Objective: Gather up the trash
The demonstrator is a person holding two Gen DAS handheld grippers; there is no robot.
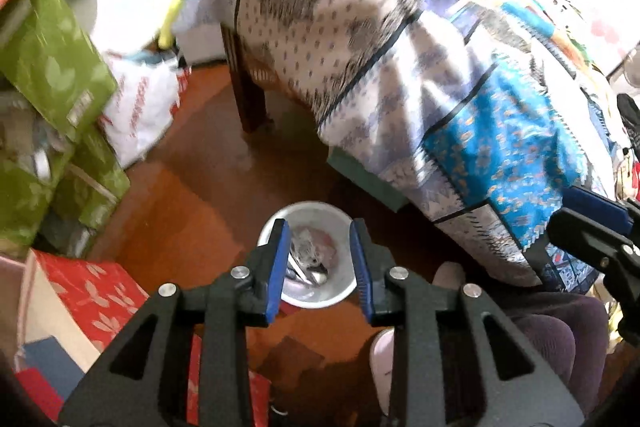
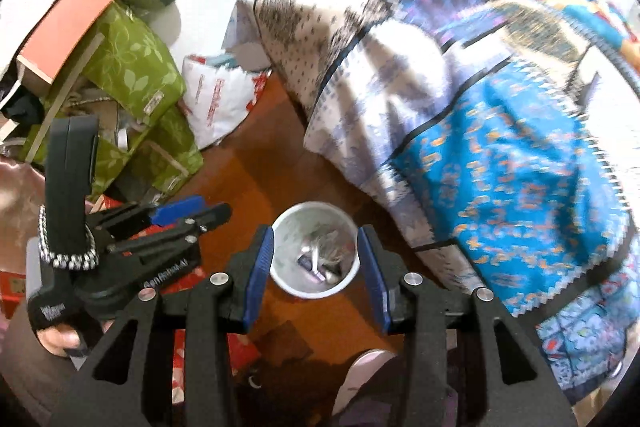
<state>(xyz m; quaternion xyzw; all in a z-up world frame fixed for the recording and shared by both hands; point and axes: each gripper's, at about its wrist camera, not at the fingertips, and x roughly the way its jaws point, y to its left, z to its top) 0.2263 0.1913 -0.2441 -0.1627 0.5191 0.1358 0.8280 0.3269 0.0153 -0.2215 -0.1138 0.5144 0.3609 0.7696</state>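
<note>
I see one white bin (image 1: 310, 291) of trash on the floor under my two grippers, left gripper (image 1: 320, 263) and right gripper (image 2: 316, 267), both narrowly parted, holding nothing.

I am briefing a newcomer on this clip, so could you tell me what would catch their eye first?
A bright patchwork quilt drapes off the furniture across the right of both views. Below it, on the brown floor, a white bin with wrappers inside sits framed between the open, empty fingers of the right gripper and, in the other view, the left gripper. Green boxes pile up at left.
</note>
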